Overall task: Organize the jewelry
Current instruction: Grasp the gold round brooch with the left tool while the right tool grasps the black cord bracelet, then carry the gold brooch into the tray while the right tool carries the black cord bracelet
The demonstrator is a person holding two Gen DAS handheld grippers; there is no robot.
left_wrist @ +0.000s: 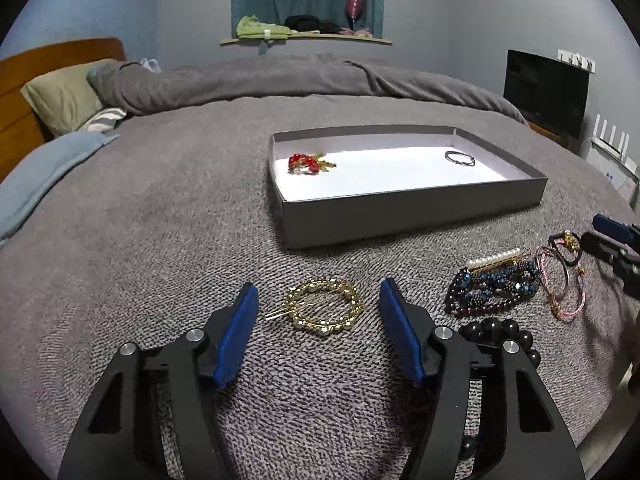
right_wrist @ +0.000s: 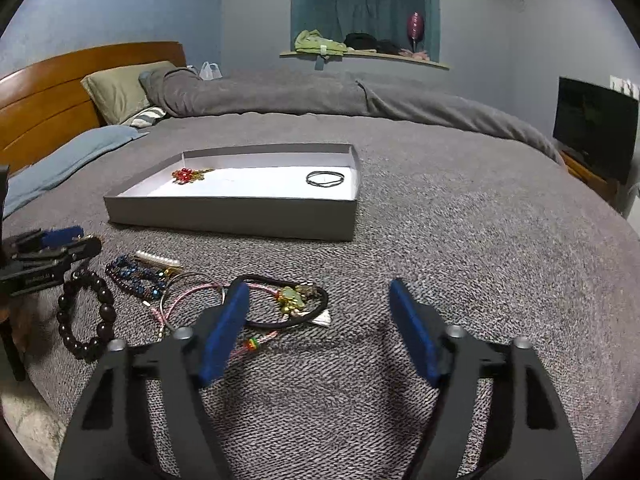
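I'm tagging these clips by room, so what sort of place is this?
Almost certainly a bedroom: the work surface is a bed with a wooden headboard, a pillow and a rumpled grey duvet. A dark screen stands at one side.

brooch (left_wrist: 306, 161) in tray (left_wrist: 408, 212), bracelets (left_wrist: 494, 286) before it

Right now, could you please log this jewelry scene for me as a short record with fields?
surface: grey bedspread
container: shallow grey box, open top
in box: red brooch at one end; black band at the other
left gripper: jaws open, gold round hair clip lying between them, not gripped
right gripper: jaws open, empty
loose on bedspread: dark bead bracelet, blue bead strands, pearl clip, pink cords, black cord with green charm
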